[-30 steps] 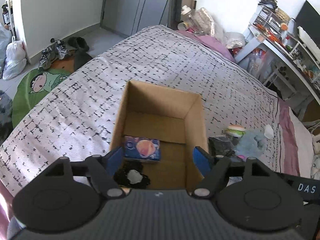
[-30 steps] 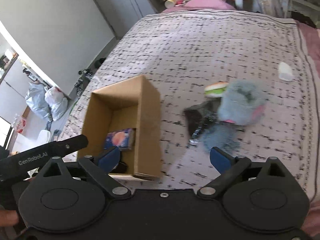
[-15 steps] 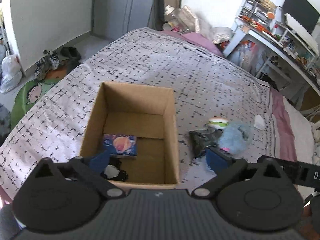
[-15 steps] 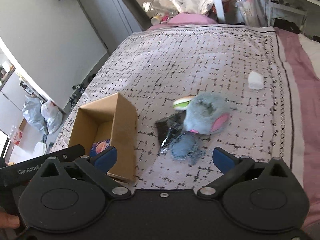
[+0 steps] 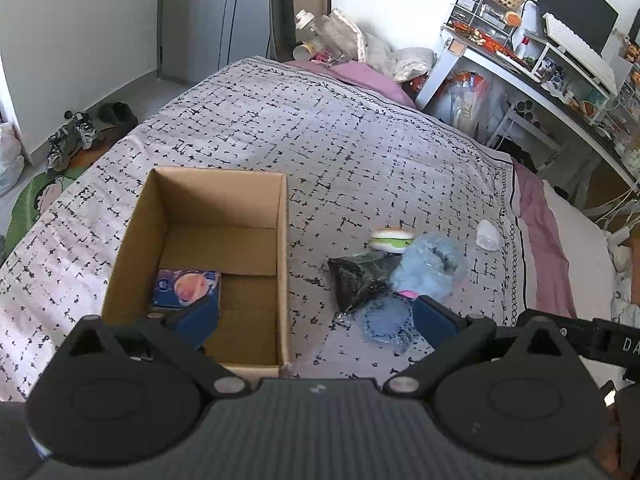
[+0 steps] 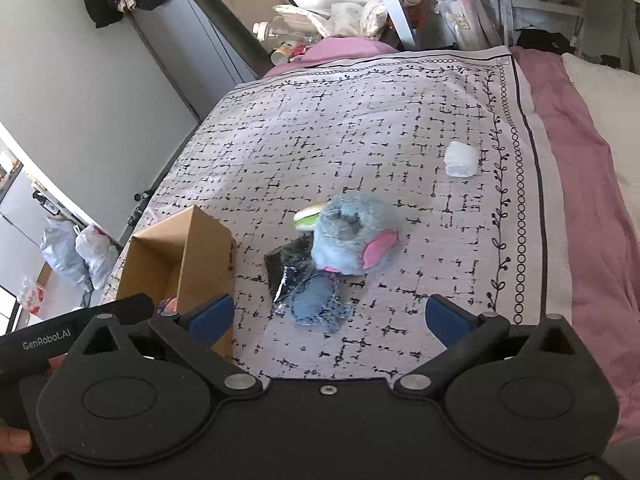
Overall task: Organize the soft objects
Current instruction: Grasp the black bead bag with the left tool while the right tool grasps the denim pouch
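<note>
An open cardboard box (image 5: 280, 264) (image 6: 208, 248) stands on the patterned bedspread (image 5: 360, 140) and holds a blue packet with an orange picture (image 5: 186, 286). To its right lies a pile: a fluffy blue plush with pink ears (image 6: 352, 236) (image 5: 430, 264), a black shiny bag (image 5: 360, 276) (image 6: 290, 270), a blue-grey fuzzy piece (image 6: 318, 306) (image 5: 386, 318) and a green and white toy (image 5: 392, 238). My left gripper (image 5: 316, 316) is open and empty over the box's near right corner. My right gripper (image 6: 328, 316) is open and empty just short of the pile.
A small white soft item (image 6: 460, 158) (image 5: 488, 236) lies near the bedspread's right border. A cluttered white desk (image 5: 540, 64) stands beyond the bed at the right. Shoes (image 5: 68, 140) and plastic bags (image 6: 76, 252) are on the floor at the left.
Both grippers have pulled back and up from the box. The left view has swung right and its jaws have opened wider. The pile now sits between the right gripper's fingers.
</note>
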Tool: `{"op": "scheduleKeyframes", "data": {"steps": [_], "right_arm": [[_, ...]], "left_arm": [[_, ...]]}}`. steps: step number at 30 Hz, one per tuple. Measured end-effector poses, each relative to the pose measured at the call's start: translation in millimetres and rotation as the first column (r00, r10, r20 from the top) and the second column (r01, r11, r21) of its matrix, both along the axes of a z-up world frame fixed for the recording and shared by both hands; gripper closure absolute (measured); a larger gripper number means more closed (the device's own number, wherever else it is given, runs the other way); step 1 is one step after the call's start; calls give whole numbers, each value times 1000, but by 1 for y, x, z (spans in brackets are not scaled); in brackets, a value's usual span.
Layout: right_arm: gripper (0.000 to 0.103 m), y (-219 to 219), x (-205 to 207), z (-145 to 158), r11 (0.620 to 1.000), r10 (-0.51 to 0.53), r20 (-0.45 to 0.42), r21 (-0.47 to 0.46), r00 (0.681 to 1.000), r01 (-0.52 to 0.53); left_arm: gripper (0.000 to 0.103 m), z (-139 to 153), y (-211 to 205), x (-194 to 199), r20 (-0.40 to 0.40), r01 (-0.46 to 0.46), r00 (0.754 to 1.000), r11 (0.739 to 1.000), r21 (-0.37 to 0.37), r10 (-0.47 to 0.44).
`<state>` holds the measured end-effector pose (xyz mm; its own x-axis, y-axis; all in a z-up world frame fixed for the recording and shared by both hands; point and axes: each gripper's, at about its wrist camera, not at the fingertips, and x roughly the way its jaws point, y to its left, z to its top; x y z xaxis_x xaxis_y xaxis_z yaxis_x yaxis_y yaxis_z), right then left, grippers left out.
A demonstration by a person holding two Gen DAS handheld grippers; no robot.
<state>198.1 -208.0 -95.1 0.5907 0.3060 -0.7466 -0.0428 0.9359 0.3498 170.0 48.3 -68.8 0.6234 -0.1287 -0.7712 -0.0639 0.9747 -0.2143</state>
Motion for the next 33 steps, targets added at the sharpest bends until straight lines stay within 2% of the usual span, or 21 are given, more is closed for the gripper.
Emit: {"op": "scheduleKeyframes", "data": {"steps": [4,12,21,25,33], "right_arm": [[0,-9,3,-4,999,-4,-18,37,1000,5],[1,-19,6,-22,994,-29,-22,105,999,31],[22,-18,20,-50,977,-37,-68,205,997,50],[33,-19,27,-65,970,-50,-106,232,993,74],[38,-14,47,-89,969,-46,-158,231,986,82]], "left_arm": [[1,-2,-11,6,-33,0,999,1000,6,1],[1,-10,-27,16,-41,22,999,1000,23,-21],[4,-25,-45,38,-41,62,997,998,23,-61],[15,-36,-49,51,-66,71,995,998,1,-70],[26,-59,-54,74,-96,81,992,996,-19,-83]]}}
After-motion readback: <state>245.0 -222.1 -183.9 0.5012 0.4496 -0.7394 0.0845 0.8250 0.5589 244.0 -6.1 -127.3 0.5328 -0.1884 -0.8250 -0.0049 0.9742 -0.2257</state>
